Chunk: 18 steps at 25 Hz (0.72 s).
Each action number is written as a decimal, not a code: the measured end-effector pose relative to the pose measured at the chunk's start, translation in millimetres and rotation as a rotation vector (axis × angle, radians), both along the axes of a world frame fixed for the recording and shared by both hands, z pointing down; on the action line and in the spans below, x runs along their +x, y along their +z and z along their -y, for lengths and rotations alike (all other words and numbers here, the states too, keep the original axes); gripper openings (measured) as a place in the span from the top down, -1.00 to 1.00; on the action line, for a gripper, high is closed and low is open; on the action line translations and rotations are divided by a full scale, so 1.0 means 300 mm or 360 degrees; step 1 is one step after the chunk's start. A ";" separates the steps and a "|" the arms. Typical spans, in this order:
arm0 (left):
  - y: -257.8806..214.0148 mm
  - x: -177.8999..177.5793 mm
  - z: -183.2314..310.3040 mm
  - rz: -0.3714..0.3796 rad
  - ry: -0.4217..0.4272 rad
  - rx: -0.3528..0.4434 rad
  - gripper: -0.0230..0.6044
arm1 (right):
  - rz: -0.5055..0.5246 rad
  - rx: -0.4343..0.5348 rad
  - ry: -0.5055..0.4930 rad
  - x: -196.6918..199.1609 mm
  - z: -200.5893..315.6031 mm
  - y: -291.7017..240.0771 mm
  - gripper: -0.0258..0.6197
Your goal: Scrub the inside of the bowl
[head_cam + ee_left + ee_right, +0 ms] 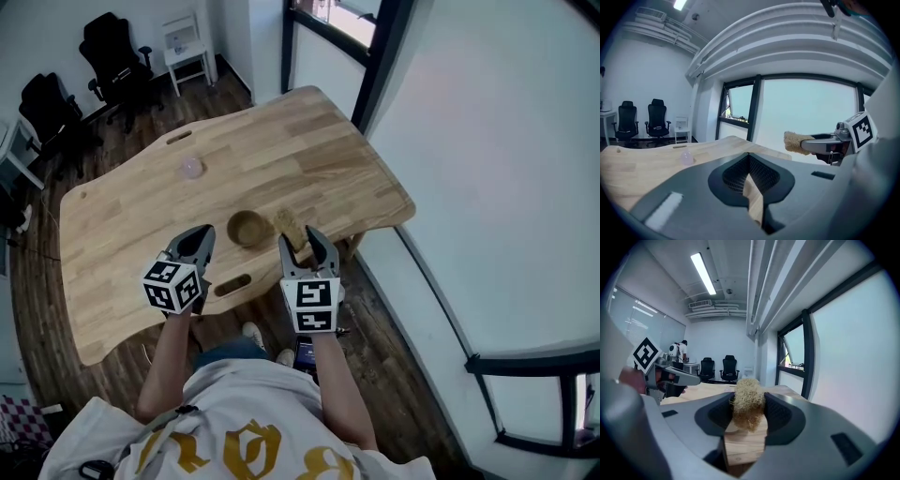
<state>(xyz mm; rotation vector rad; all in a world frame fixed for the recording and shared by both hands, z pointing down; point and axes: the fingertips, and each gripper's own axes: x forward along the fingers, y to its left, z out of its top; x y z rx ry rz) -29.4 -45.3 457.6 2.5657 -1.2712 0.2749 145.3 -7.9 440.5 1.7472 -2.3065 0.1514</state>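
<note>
Step in hand: approach, before scrubbing. No contact with the bowl shows in any view.

**Tool state**
- Right gripper: jaws closed on the scrubber, a tan fibrous pad. The pad is pinched at its middle and sticks out past the tips.
- Left gripper: jaws fully together, with nothing between them.

**Positions (head view)**
- The bowl stands upright and empty on the table, near the front edge.
- It lies at 1 o'clock from the left gripper and at 10 o'clock from the right gripper, close to both.
- The scrubber sits just beside the bowl rim, at 3 o'clock of the bowl.
- A pink ball rests at 11 o'clock of the bowl, well apart from it.
- The gripper views show both tools held level, apparently above the tabletop.

**Next move (judgement)**
1. Shift the right gripper toward 10 o'clock and tilt its tips down, so the free end of the scrubber enters the bowl.
2. The bowl is loose and likely to slide under rubbing. The left gripper would first have to open, then clamp the near rim.
3. Keep the right jaw tips off the bowl wall; only the pad should rub.
</note>
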 end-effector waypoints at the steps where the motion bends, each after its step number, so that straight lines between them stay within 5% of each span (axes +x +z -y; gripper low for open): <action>1: 0.006 0.011 -0.018 -0.0005 0.0002 -0.0006 0.92 | 0.0004 0.0000 0.0004 0.013 -0.017 0.002 0.35; 18: 0.012 0.050 -0.090 -0.0029 -0.0066 -0.0028 0.92 | 0.0011 -0.0017 -0.0008 0.114 -0.084 0.026 0.35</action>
